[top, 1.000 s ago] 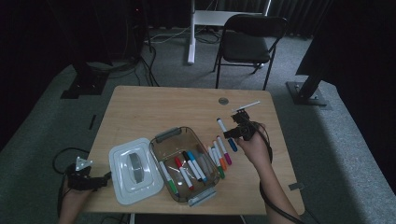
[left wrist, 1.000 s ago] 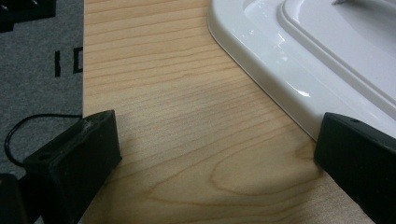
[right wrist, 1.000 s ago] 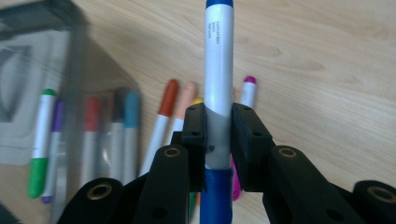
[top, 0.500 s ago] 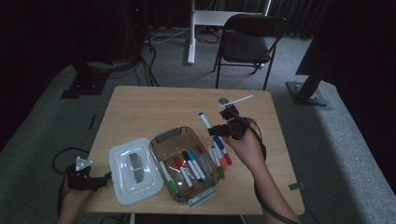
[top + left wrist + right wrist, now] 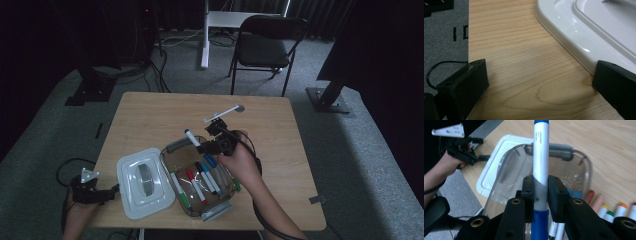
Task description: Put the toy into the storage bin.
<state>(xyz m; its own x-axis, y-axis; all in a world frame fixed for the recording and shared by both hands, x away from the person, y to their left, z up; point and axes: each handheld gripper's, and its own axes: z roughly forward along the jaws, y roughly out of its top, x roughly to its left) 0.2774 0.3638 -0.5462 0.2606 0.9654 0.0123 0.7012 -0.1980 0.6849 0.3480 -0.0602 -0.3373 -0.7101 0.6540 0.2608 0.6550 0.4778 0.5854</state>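
Gripping a blue marker (image 5: 541, 157) in the clenched right tongs (image 5: 541, 192) above the clear box (image 5: 172, 150) of markers, left tongs (image 5: 536, 82) released, resting on the counter (image 5: 524, 75) beside the white lid (image 5: 579, 32).

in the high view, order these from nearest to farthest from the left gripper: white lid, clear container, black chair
1. white lid, just right of the left gripper.
2. clear container, beyond the lid, mid-table.
3. black chair, on the floor past the table's far edge.
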